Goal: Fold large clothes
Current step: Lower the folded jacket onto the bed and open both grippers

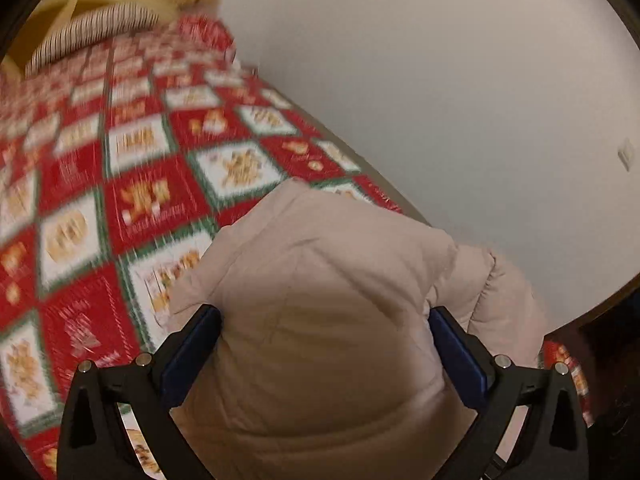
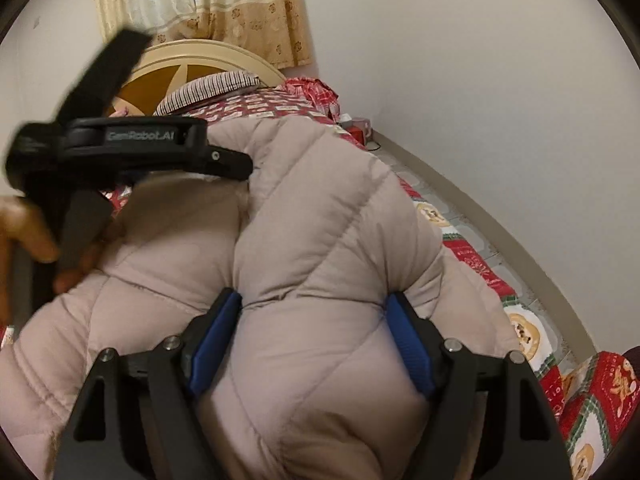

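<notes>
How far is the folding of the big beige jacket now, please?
No finished fold shows yet. In hand: the left gripper and the right gripper each clamp a puffy bunch of the beige jacket, held up over the red patterned bedspread. Left: laying it flat and folding it.

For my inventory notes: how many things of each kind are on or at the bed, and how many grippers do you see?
Puffer jackets: 1, beige, on the bedspread
Grippers: 2, left gripper and right gripper, each clamped on the jacket
Striped pillows: 1
Bedspreads: 1, red, white and green
Headboards: 1
Total: 6
</notes>
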The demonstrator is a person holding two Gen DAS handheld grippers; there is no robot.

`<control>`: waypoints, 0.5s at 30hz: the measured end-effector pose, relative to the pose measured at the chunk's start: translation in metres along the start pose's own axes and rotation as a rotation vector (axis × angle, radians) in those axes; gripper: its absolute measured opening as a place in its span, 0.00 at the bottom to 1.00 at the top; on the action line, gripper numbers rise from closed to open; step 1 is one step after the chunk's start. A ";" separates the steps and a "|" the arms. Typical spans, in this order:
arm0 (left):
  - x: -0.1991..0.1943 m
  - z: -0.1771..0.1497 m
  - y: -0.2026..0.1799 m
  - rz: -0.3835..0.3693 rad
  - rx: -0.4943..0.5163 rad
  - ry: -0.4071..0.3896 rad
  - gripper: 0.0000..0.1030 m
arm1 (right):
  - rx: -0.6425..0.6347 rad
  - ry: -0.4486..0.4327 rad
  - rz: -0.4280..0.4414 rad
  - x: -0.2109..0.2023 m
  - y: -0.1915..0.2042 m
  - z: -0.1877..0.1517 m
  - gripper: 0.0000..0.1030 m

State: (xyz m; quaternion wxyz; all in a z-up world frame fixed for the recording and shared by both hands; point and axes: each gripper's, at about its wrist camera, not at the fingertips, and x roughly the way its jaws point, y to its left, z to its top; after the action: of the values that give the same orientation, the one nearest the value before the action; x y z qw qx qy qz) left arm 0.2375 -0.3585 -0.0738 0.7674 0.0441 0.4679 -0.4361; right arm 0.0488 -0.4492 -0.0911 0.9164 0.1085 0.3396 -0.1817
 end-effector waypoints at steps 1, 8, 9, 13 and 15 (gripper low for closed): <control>0.005 -0.001 0.000 0.025 0.019 0.013 0.99 | 0.001 -0.001 0.002 0.001 0.000 0.000 0.74; -0.009 -0.011 -0.009 0.095 0.101 0.018 0.99 | 0.001 -0.012 0.005 -0.001 0.000 0.001 0.75; -0.023 -0.016 -0.002 0.065 0.065 0.022 0.99 | -0.003 -0.019 0.004 -0.003 0.001 0.000 0.76; -0.085 -0.044 0.012 0.082 0.026 -0.069 0.99 | -0.005 -0.055 -0.024 -0.010 0.002 -0.002 0.80; -0.115 -0.064 0.009 0.099 0.068 -0.097 0.99 | -0.003 -0.065 -0.020 -0.018 0.000 -0.002 0.85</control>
State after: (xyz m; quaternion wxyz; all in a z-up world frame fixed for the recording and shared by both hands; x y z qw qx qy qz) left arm 0.1794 -0.2506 -0.0249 0.8080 0.0722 0.4122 -0.4147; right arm 0.0348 -0.4439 -0.0812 0.9253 0.0978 0.3109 -0.1938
